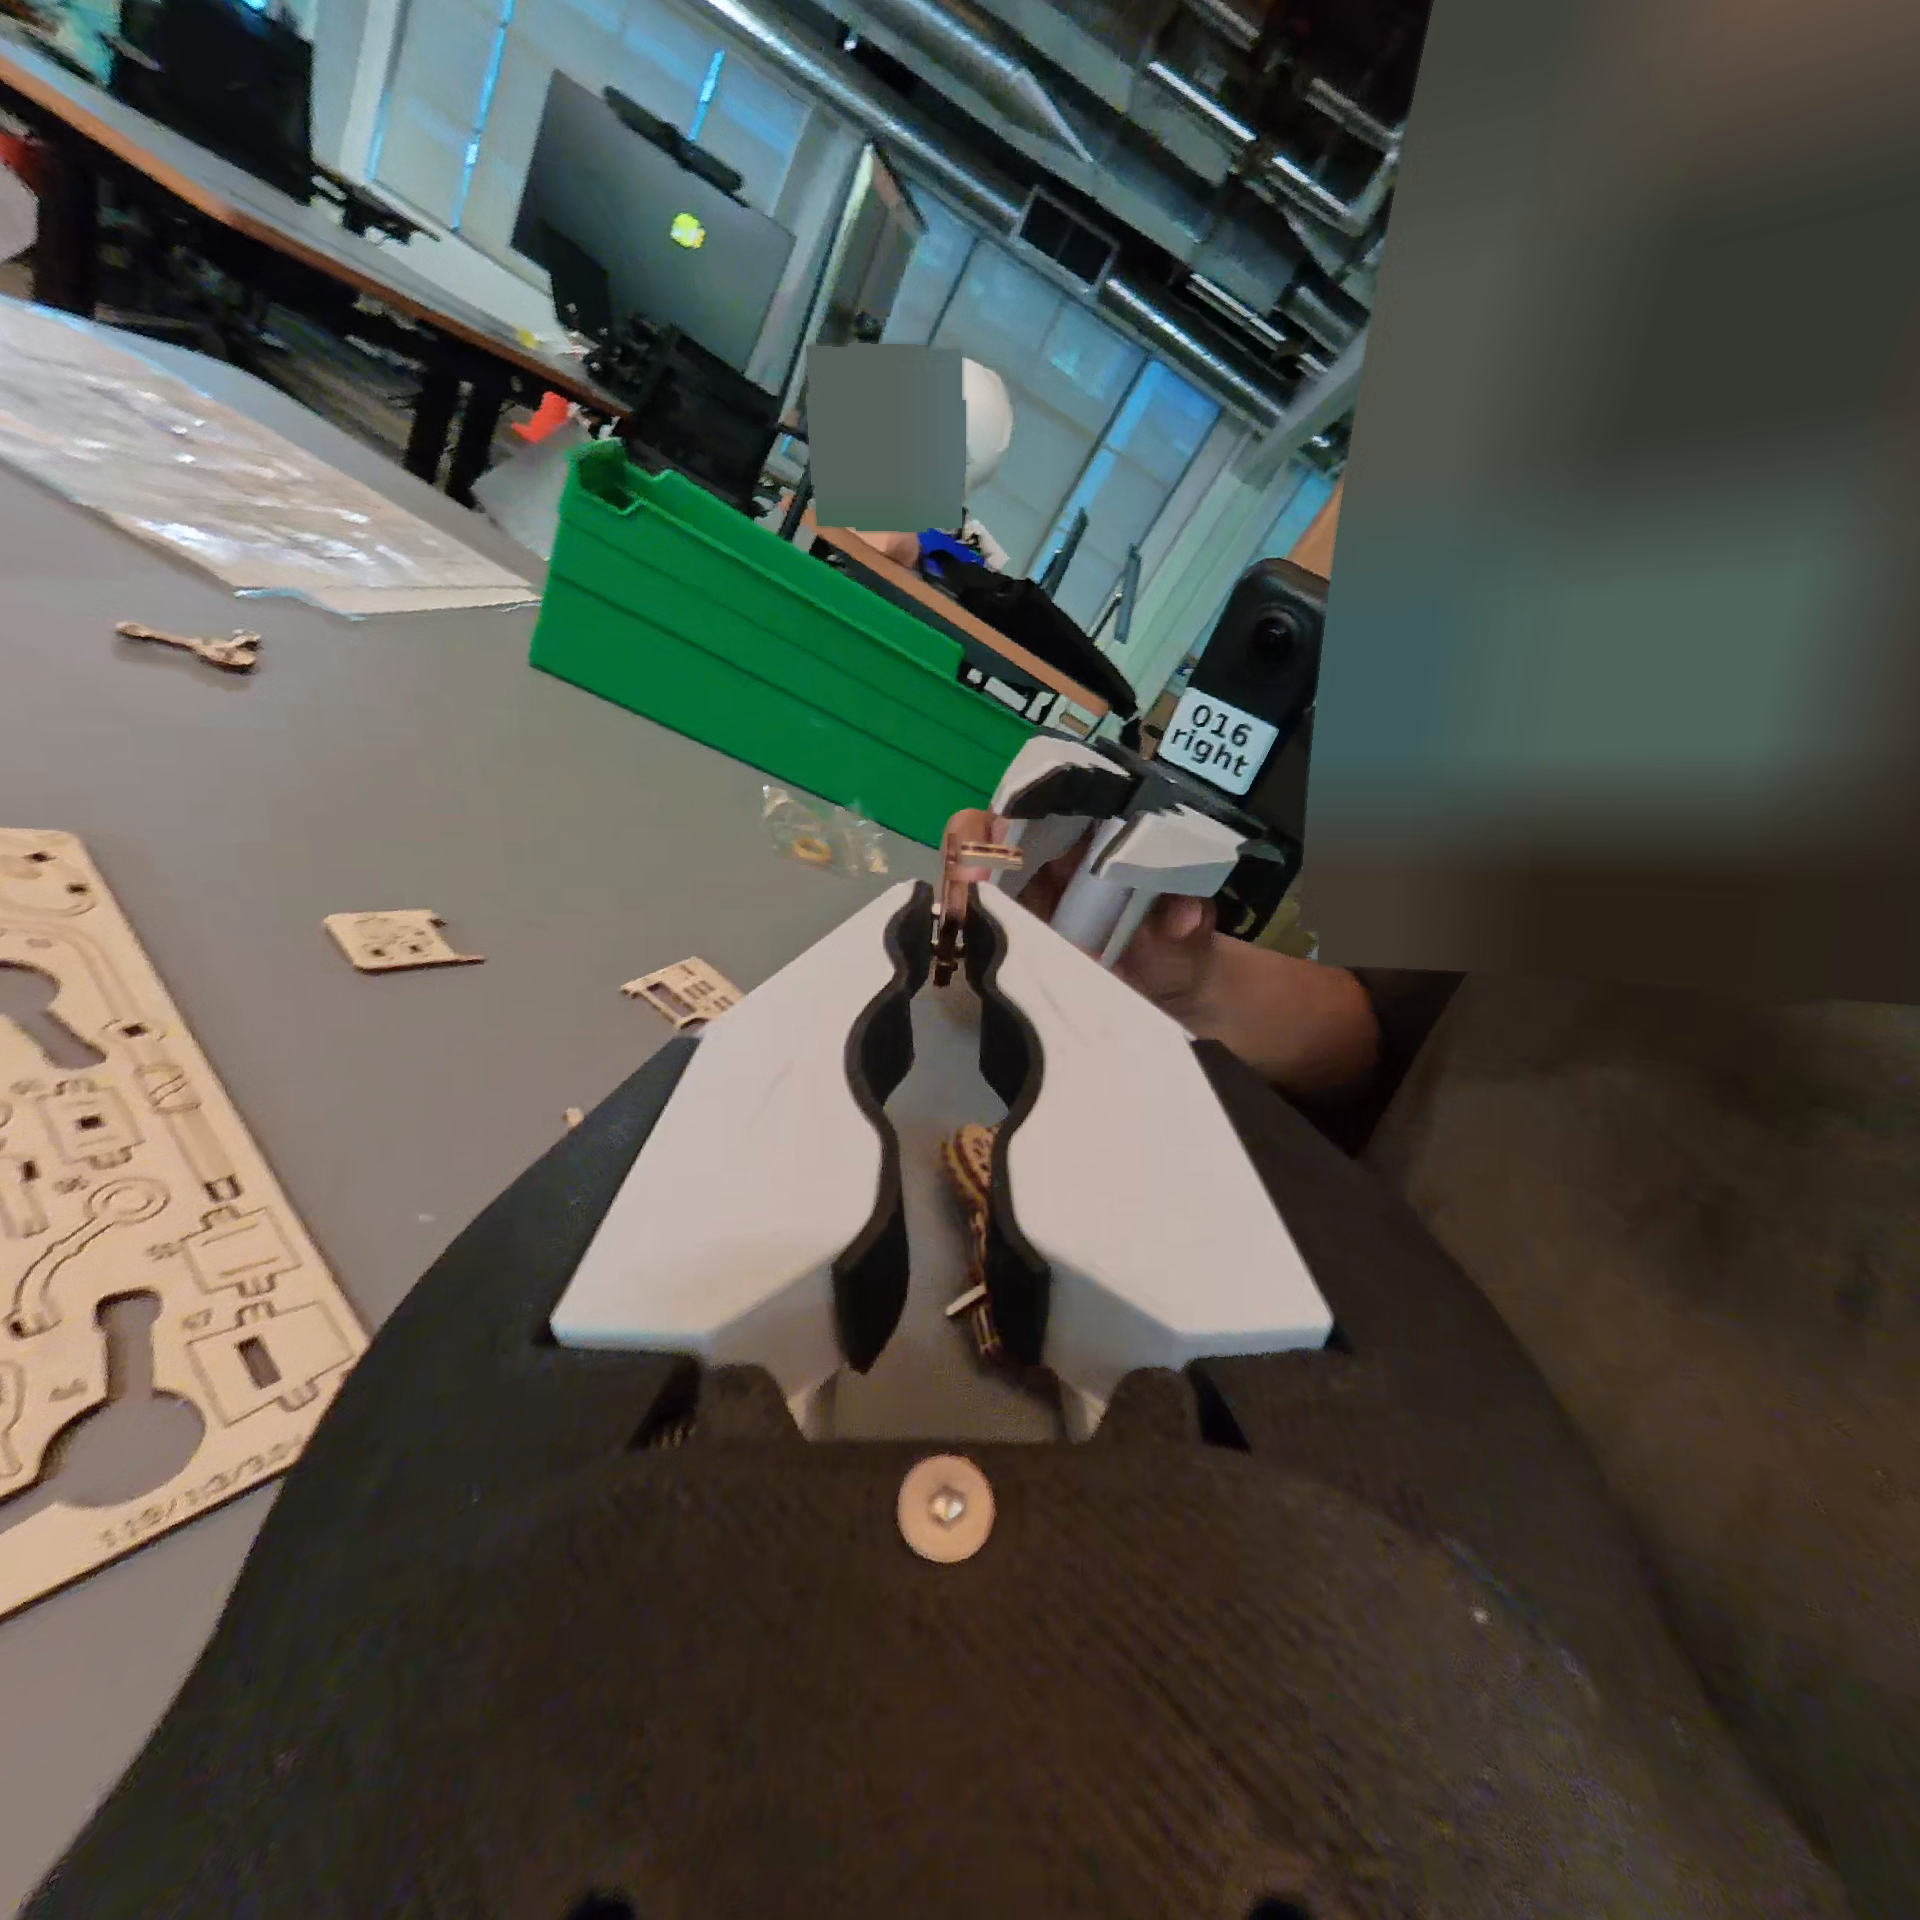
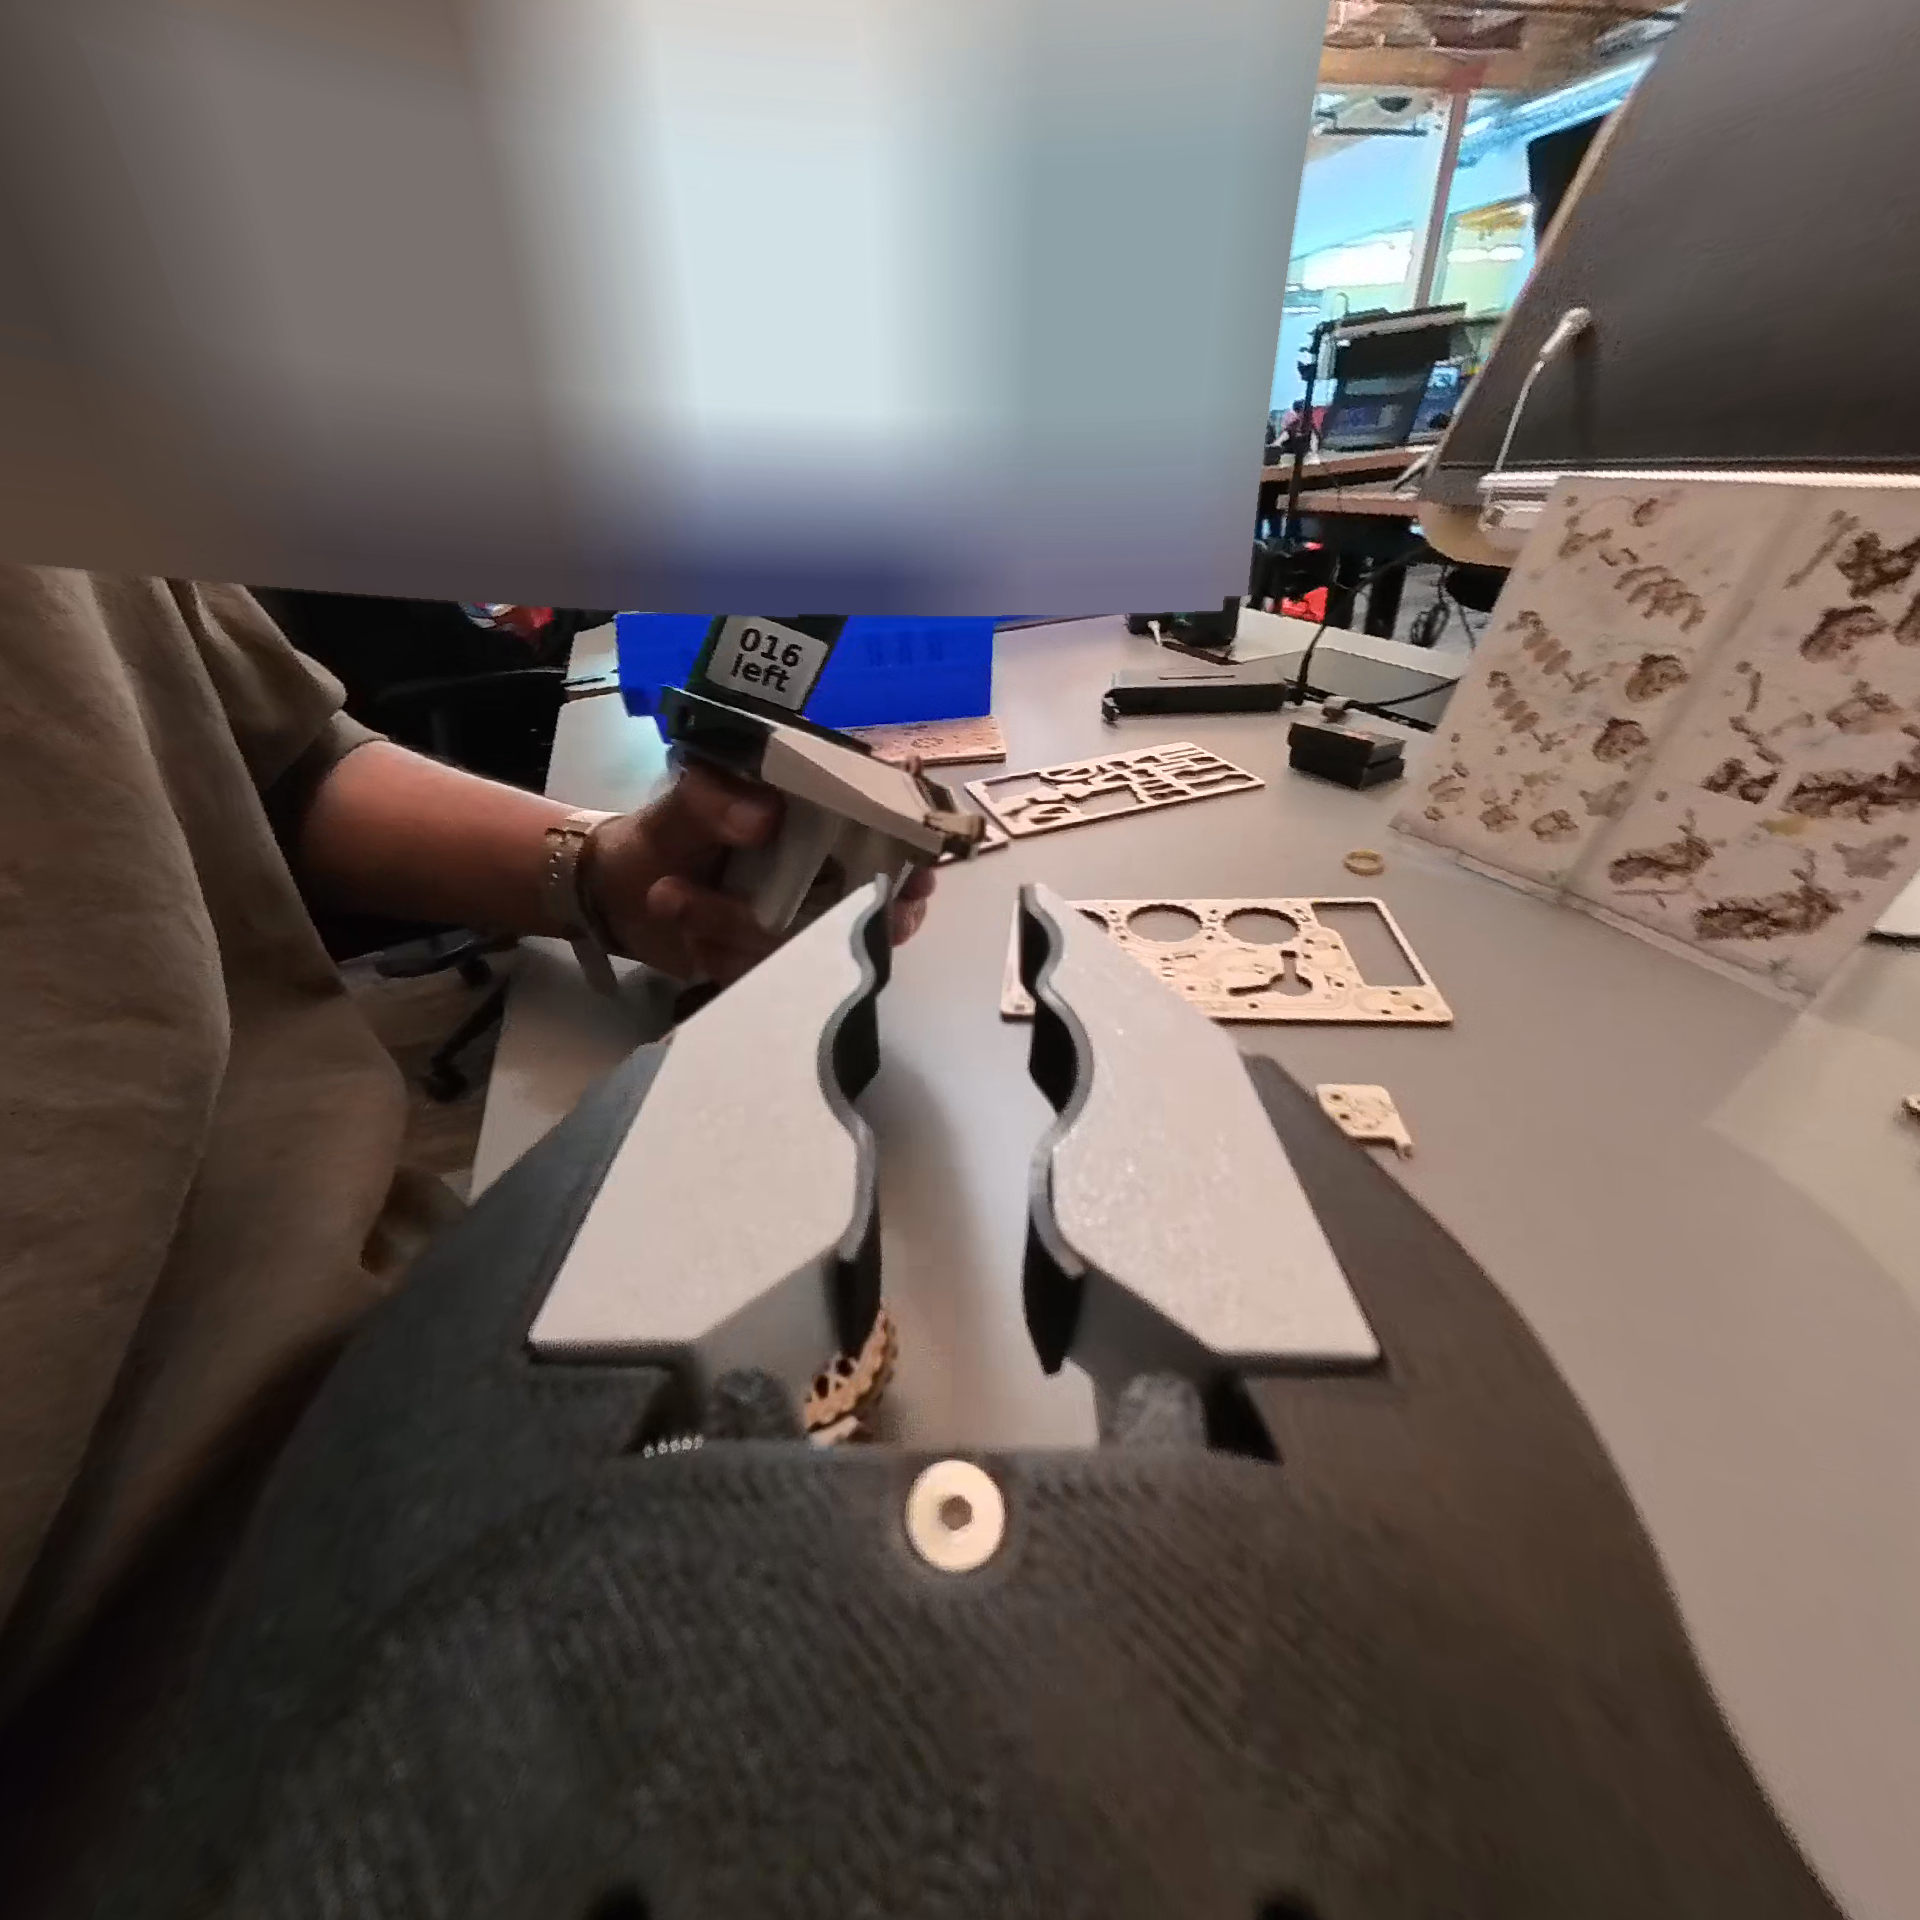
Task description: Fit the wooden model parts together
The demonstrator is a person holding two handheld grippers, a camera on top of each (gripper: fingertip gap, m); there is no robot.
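Note:
My left gripper (image 1: 948,906) is shut on a small wooden part (image 1: 982,854) that sticks up out of the fingertips. It also shows in the right wrist view (image 2: 951,829), held in a hand above the grey table, with the part at its tip. My right gripper (image 2: 956,920) is open and empty, just to the right of the left gripper and close to it; it shows in the left wrist view (image 1: 1101,836) just behind the held part. A brown-and-cream wooden assembly (image 1: 971,1226) lies on the table under the grippers and shows in the right wrist view (image 2: 857,1382).
Punched wooden sheets (image 1: 104,1195) (image 2: 1247,961) (image 2: 1117,784) lie on the table, with loose small pieces (image 1: 400,935) (image 1: 681,987) (image 2: 1366,1112). A green bin (image 1: 769,665), a blue bin (image 2: 904,665) and a propped instruction sheet (image 2: 1683,727) stand around. A person's arm (image 2: 468,852) is at the left. The gap from one gripper's tips to the other's is roughly 5 cm.

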